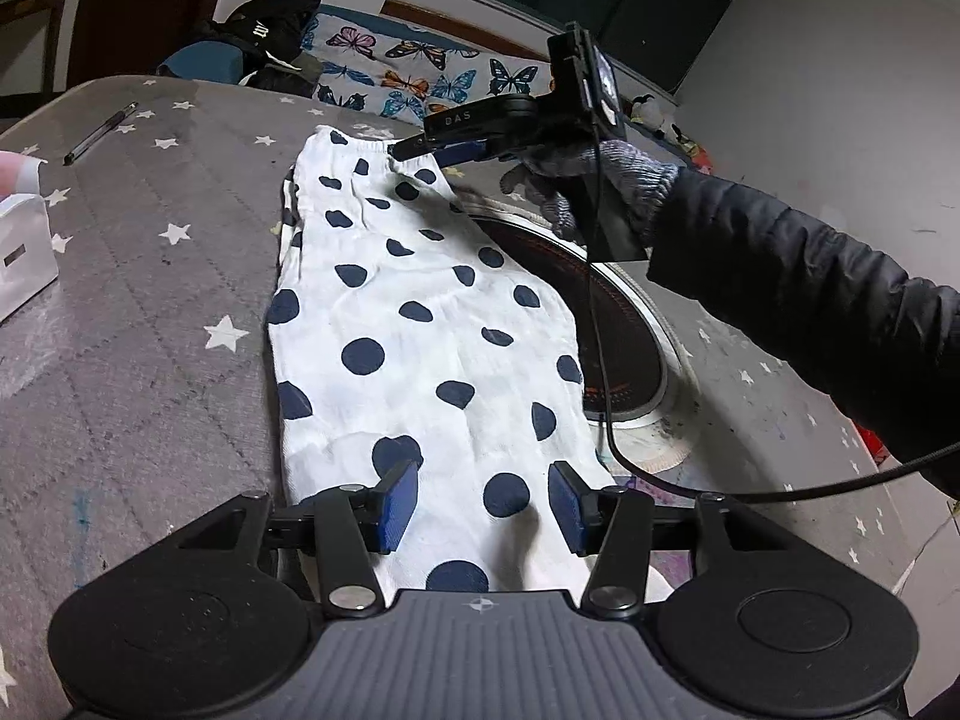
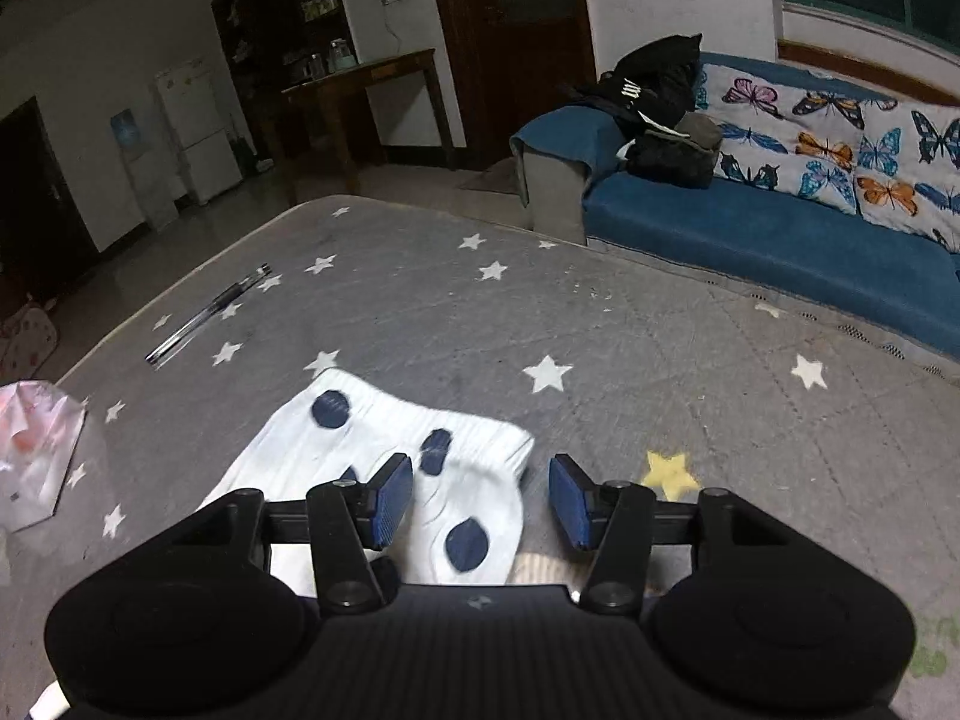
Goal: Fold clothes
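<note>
Hem end of the polka-dot garment point(image 1: 420, 312) at 6 o'clock in the left wrist view. White with navy spots, laid as one long strip across the star-printed grey cover point(image 1: 150, 300) toward 12. Left gripper point(image 1: 480, 507) poised just over that hem, blue pads wide apart, gripping nothing. Risk here: closing on the top layer alone, or on the ripple near 7 o'clock, and so dragging the layers askew.

At 3 o'clock, round black disc point(image 1: 618, 324) with a pale rim, partly under the garment's right edge. Cannot tell whether hot or cold; if warm, a bad resting place for thin cloth. Also an uneven bed, likely to tilt any crease pressed across it. Black cable point(image 1: 606, 420) trailing from the far tool over the disc and off toward 4 o'clock, close beside the cloth edge. Might hook the fabric and haul it along on a lift.

Farther off, near 12 o'clock, right gripper point(image 1: 414, 150) in a gloved hand point(image 1: 576, 180), at the elastic waistband point(image 1: 360, 144). In its own view, pads likewise wide, with the waistband corner between them but not pinched. Could miss that corner, or catch only the gathered elastic and lose it to slip. With mismatched closing at the two ends — a twisted strip, not a clean half.

Beyond, at 10 o'clock, pen point(image 1: 99, 133) on the cover, well apart from the cloth. A hazard only if the garment gets swung that way.
</note>
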Action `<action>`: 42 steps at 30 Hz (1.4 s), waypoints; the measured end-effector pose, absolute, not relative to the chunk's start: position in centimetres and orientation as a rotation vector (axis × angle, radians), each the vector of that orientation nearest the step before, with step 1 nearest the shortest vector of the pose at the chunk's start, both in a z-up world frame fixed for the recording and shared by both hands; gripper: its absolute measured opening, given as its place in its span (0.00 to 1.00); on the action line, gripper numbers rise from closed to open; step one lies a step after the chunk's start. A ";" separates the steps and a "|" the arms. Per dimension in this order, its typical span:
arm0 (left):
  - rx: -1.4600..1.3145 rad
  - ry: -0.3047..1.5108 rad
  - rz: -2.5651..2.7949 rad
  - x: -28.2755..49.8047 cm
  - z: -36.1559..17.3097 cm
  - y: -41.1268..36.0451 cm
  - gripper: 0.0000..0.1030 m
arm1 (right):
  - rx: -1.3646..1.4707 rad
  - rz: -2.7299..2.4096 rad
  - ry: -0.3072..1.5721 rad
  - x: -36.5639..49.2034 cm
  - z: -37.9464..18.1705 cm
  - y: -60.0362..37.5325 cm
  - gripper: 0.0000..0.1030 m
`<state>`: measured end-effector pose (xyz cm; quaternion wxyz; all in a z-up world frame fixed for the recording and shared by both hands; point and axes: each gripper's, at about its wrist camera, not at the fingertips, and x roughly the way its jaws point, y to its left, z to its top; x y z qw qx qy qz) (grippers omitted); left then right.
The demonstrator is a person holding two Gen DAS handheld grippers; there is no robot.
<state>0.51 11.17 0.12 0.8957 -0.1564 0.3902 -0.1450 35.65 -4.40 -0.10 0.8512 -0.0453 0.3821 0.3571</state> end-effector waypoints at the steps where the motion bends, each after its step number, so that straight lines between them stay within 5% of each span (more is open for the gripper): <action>1: -0.325 0.811 -0.299 0.6 0.1 11.2 0.51 | -0.088 0.757 0.812 35.9 -0.3 -4.4 0.51; 8: -0.334 0.822 -0.285 0.8 -0.1 11.3 0.52 | -0.116 0.768 0.788 35.3 -1.2 -3.7 0.50; 12: -0.335 0.822 -0.279 0.8 0.0 11.3 0.52 | -0.098 0.783 0.770 34.8 -0.7 -3.7 0.27; 17: -0.333 0.822 -0.266 0.7 0.1 11.3 0.52 | -0.070 0.797 0.746 33.8 0.5 -4.2 0.13; 42: -0.337 0.749 -0.028 -3.4 1.3 15.5 0.53 | -0.079 1.023 0.628 17.2 9.2 -8.3 0.09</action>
